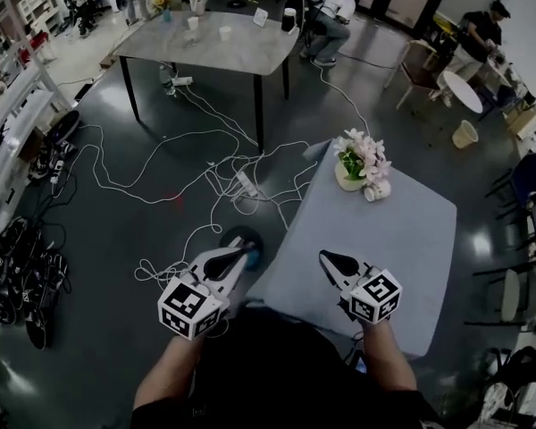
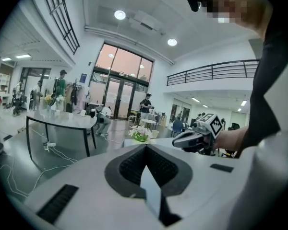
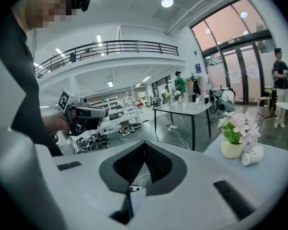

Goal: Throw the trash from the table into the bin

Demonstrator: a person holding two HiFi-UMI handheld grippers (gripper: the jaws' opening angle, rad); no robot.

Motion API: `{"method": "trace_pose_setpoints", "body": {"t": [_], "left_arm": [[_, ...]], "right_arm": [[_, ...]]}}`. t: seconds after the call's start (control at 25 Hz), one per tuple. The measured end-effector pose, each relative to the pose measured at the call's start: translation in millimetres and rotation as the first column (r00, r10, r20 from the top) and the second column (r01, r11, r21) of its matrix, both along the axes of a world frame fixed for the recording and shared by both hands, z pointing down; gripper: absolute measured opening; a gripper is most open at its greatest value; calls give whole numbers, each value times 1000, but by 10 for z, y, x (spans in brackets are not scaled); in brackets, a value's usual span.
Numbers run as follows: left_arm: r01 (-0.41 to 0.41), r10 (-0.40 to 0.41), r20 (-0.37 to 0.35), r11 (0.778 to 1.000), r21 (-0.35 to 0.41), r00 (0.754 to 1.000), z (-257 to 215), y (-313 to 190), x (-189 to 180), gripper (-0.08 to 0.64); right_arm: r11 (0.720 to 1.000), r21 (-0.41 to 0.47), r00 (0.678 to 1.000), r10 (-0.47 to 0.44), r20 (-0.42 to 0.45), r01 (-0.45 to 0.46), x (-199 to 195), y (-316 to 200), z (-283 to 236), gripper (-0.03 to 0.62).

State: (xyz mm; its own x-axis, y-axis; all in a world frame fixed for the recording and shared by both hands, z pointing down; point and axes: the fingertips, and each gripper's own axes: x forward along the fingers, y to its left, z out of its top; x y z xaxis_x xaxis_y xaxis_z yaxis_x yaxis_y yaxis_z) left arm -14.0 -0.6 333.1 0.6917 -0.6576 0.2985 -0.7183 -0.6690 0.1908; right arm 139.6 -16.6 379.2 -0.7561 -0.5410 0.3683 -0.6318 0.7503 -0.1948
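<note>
**Both grippers closed and empty at the near end of the table; cup on its side at the far end**

- Left gripper [image 1: 247,256]: held by the person's left hand just off the table's left edge. Jaws were pressed together with nothing between them, as its own view showed [image 2: 145,146].
- Right gripper [image 1: 324,257]: held over the near end of the table. Jaws were likewise together and empty [image 3: 145,143].
- Table [image 1: 389,239]: pale grey-blue top, bare across its near and middle parts.
- White cup [image 1: 378,189]: the only loose item on the table. It lay on its side at the far end, touching the flower pot, well apart from both grippers. It also showed in the right gripper view [image 3: 252,155].
- Flower pot [image 1: 347,180]: cream and upright with pink and white blooms, at the far left corner of the table.
- Dark round container [image 1: 239,235]: on the floor just beside the table's left edge, partly covered by the left gripper's tip in the head view. Something blue showed at its rim. Whether it was the bin could not be told.
- White cables [image 1: 161,164]: looped across the dark floor beyond the container.
- Large grey table [image 1: 214,47]: farther back, well apart from the rest.
</note>
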Motion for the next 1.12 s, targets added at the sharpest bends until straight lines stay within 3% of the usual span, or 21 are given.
{"method": "trace_pose_setpoints", "body": {"t": [0.24,0.52,0.64,0.72,0.84,0.96,1.12], "left_arm": [[-127,128,-17,990,59,992,-255,-72,144,12],[-314,316,-24,947,63,948,-210,-59,586,12],[-399,402,-52,915,50,914,-242,9,902,12],[-452,454,-20,890,63,891,-255,25,1133,12],[-480,480,26,870,118,877,-305,-38,1457,12],[-508,513,9,847,155,859,-437,-28,1811,12],[-626,633,18,761,167,774,-558,240,2365,11]], "right_arm": [[990,7,990,142,13,-143,259,80,-124,4],[970,60,971,234,56,-237,456,260,-224,4],[955,60,956,285,72,-289,667,350,-256,5],[941,64,941,326,91,-332,862,370,-273,5],[923,63,922,371,110,-379,1179,385,-286,5],[913,69,913,393,109,-401,1463,453,-348,5],[896,66,895,430,118,-439,1889,574,-358,5]]}}
